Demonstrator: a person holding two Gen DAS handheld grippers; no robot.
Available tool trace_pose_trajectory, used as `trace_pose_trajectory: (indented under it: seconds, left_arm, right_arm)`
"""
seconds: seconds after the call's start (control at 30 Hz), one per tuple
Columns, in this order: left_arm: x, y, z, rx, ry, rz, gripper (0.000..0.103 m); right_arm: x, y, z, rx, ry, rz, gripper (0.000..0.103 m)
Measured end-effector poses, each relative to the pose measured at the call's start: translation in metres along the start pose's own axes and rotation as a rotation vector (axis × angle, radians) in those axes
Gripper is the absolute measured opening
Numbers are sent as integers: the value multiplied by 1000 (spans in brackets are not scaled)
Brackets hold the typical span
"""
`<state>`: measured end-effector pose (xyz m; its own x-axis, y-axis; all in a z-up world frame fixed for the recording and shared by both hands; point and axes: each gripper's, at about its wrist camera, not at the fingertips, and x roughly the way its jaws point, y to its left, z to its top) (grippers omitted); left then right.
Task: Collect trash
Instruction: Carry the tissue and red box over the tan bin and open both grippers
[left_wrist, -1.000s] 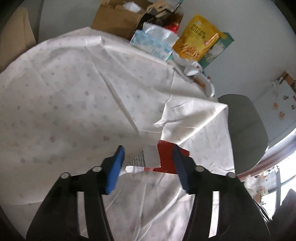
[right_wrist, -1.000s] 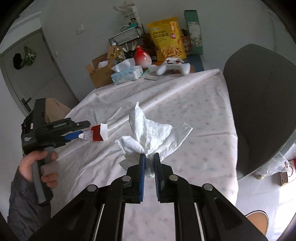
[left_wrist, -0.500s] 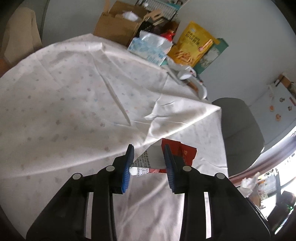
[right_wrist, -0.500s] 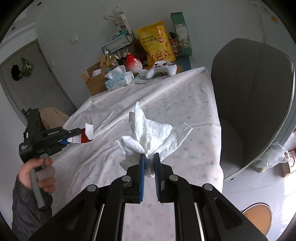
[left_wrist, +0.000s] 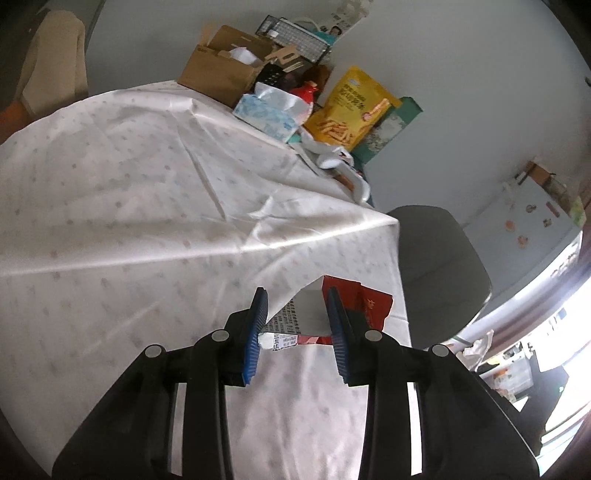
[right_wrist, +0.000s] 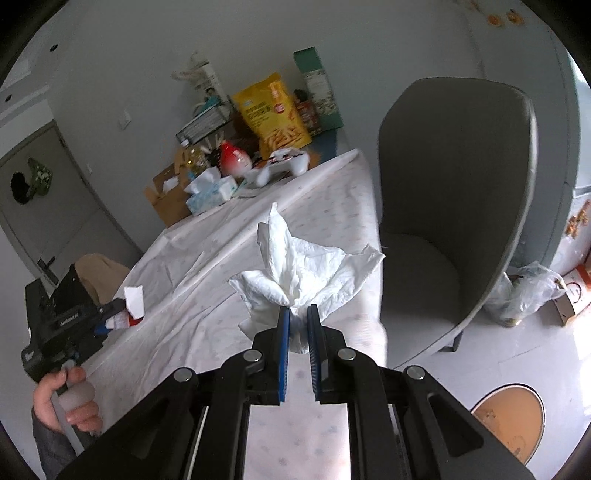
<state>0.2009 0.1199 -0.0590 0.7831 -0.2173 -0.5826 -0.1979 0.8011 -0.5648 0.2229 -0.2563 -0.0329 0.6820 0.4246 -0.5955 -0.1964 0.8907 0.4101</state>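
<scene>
A: So where do both pieces of trash stand?

B: Both are off the table and in the air. The right tongs are pinched nearly closed on the gathered neck of the crumpled tissue. The left tongs stand partly open, with the torn red-and-white wrapper spanning the gap; both pads seem to bear on its edges.

A: Seem to?

B: In the left wrist view, the printed white end meets the pad at 9 o'clock and the red part runs behind the pad at 3 o'clock. The right wrist view shows it sticking out of those tongs, clear of the cloth. I'd call it held.

A: How to carry them well?

B: My judgement: keep both grips steady and move smoothly. The wrapper is thin and only caught by its edges, so a jolt could let it slip. I can't make out a bin for certain, so find the drop point before letting go.

A: Which way do they point?

B: The tissue fans up toward 12 o'clock from its pinched neck, long axis along the tongs. The wrapper's long axis lies crosswise, 9 to 3 o'clock, its red torn end rising toward 1 o'clock.
</scene>
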Motion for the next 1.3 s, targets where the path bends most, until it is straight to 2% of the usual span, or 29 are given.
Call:
trace_pose_trajectory:
  seconds: [0.3, 0.63, 1.3]
  left_arm:
    - [-10, -29, -32, 27, -9, -23, 33]
    - [5, -68, -59, 90, 51, -72, 33]
    - [78, -175, -128, 285, 236, -120, 33]
  right_arm:
    - [-25, -26, -9, 52, -16, 0, 11]
    - [-42, -60, -26, 95, -18, -53, 11]
    - [-75, -176, -73, 261, -2, -198, 11]
